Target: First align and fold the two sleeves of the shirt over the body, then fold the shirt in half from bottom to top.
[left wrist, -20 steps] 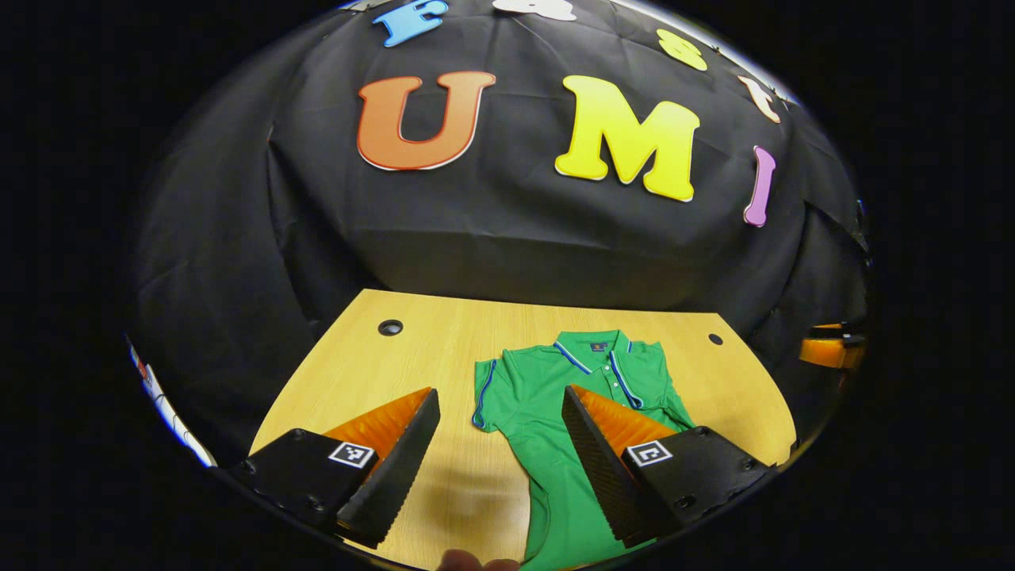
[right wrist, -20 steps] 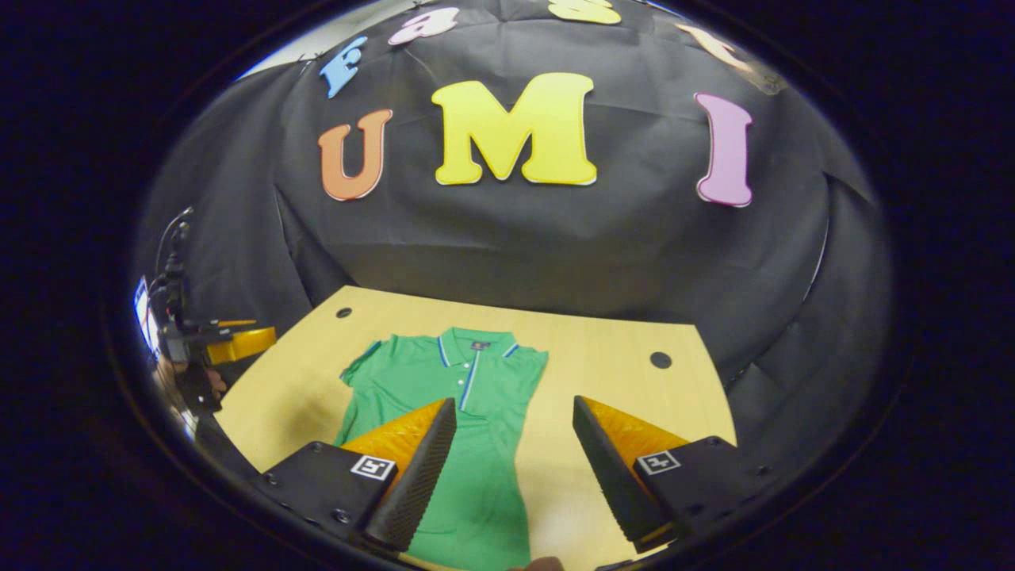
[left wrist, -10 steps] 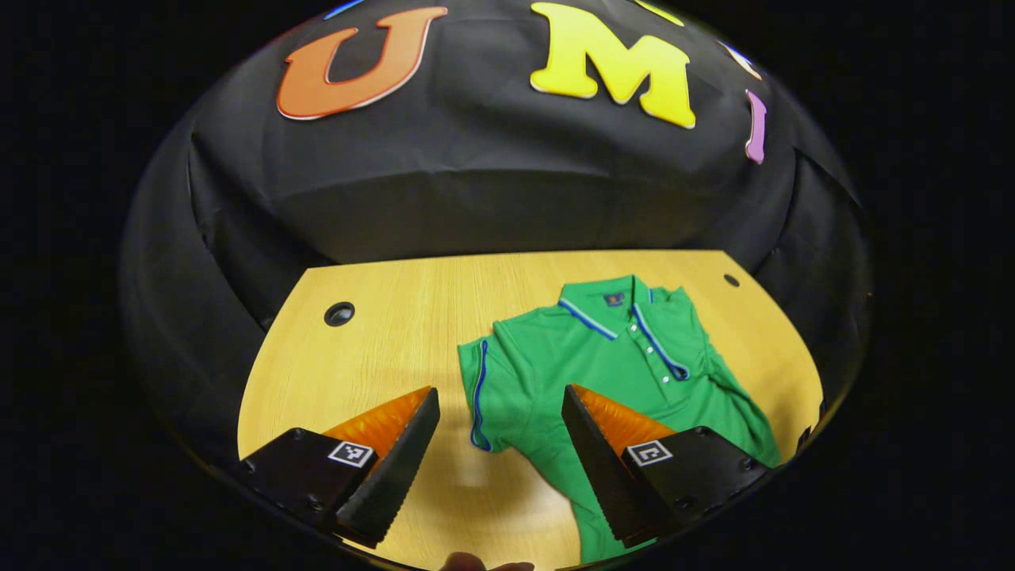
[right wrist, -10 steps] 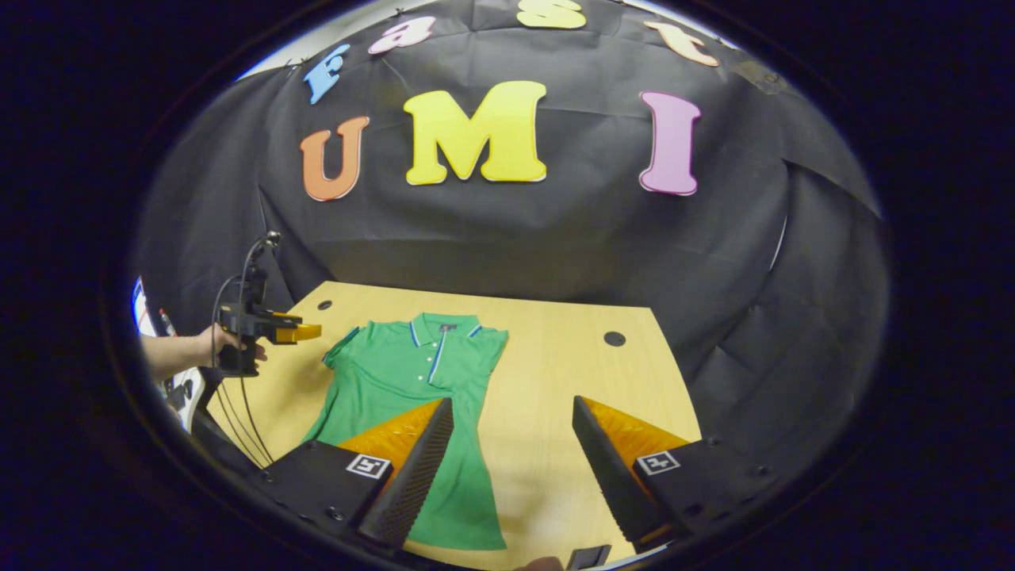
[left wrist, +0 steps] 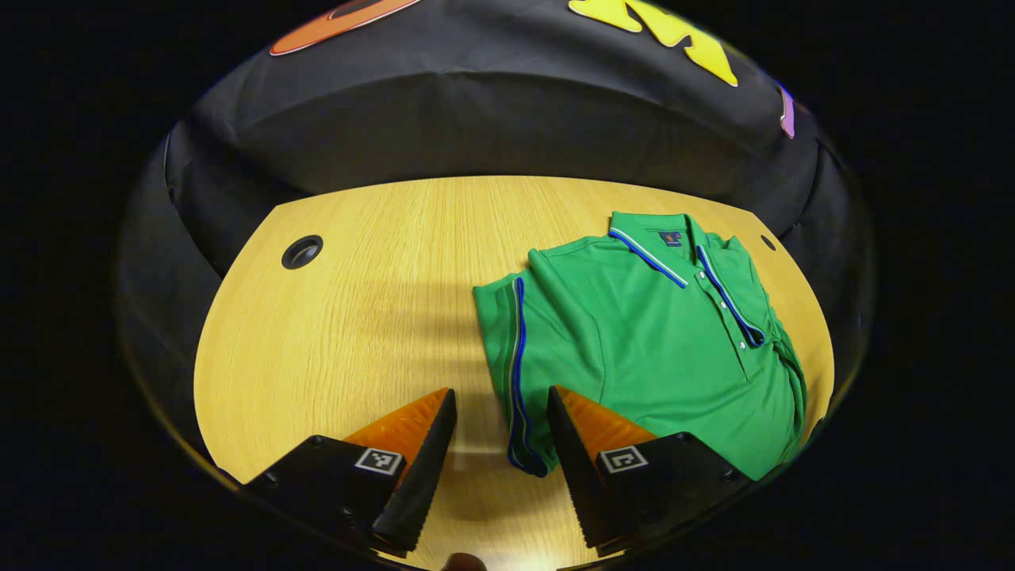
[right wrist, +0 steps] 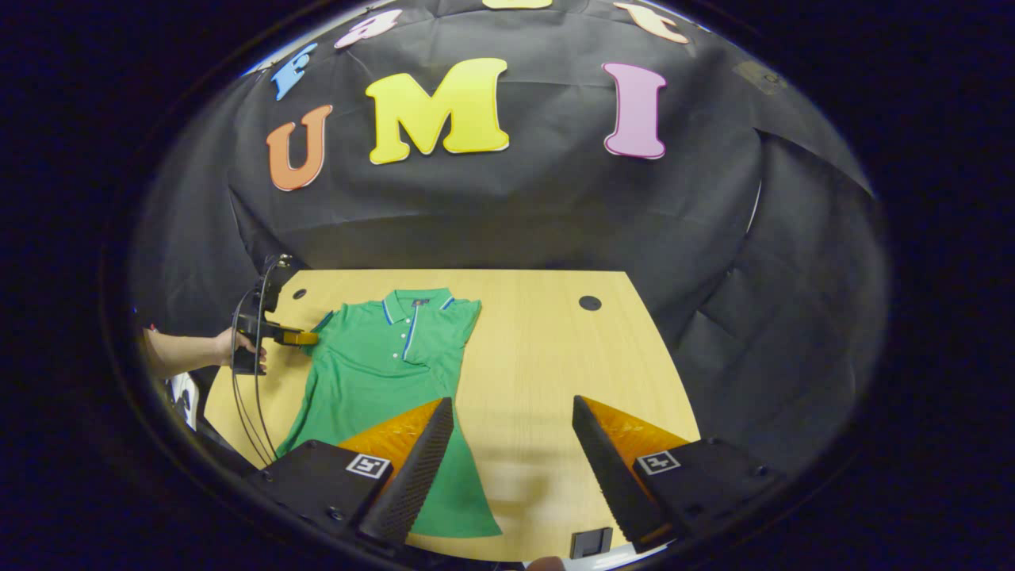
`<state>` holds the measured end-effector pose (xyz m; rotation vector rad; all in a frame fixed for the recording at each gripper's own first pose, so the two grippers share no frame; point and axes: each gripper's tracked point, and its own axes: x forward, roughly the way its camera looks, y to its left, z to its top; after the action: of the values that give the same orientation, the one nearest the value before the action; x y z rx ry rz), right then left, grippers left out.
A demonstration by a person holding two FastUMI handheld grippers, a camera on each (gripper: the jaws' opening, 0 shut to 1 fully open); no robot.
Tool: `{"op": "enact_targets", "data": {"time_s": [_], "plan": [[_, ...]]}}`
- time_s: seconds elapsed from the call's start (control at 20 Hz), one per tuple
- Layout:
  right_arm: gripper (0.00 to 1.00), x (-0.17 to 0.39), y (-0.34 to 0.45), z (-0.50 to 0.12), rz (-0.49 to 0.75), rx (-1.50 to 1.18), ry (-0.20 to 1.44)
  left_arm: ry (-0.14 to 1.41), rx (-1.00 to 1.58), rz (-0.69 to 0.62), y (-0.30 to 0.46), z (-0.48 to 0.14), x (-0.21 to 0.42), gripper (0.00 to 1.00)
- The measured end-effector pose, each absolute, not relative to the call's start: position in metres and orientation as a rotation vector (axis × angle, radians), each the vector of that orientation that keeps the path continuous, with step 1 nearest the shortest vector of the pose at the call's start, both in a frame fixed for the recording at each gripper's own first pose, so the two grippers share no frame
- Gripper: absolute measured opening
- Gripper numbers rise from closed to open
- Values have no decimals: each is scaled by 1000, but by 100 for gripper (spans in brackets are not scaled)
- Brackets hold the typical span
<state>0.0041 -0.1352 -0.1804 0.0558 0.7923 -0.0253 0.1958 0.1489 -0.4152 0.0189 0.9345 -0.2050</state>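
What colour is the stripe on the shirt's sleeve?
Blue, on the green shirt's sleeve edge; clearest in the left gripper view.

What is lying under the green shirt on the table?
The green shirt lies flat on the wooden table; bare wood shows around it. Whatever lies beneath the cloth is covered.

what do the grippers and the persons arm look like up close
Each gripper, left and right, has two wedge-shaped fingers with ridged inner faces on black blocks, each block bearing a small square black-and-white marker. In the right gripper view, dark cables loop from the left gripper; the person's forearm is bare, no sleeve visible.
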Motion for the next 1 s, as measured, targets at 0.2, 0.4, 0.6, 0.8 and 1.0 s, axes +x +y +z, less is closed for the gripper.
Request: {"op": "enact_targets", "data": {"time_s": [0.2, 0.4, 0.6, 0.8, 1.0], "plan": [[96, -1, -141, -194, -53, 91, 828, 936, 48, -195, 150, -417, 208, 46], [96, -2, -153, -198, -89, 96, 832, 949, 98, -214, 144, -419, 212, 11], [97, 0, -159, -197, -103, 95, 815, 902, 100, -219, 142, -401, 218, 4], [97, 1, -161, -193, -109, 104, 796, 885, 127, -224, 133, -374, 220, 3], [97, -5, -164, -186, -114, 114, 767, 893, 69, -228, 102, -352, 217, 3]]}}
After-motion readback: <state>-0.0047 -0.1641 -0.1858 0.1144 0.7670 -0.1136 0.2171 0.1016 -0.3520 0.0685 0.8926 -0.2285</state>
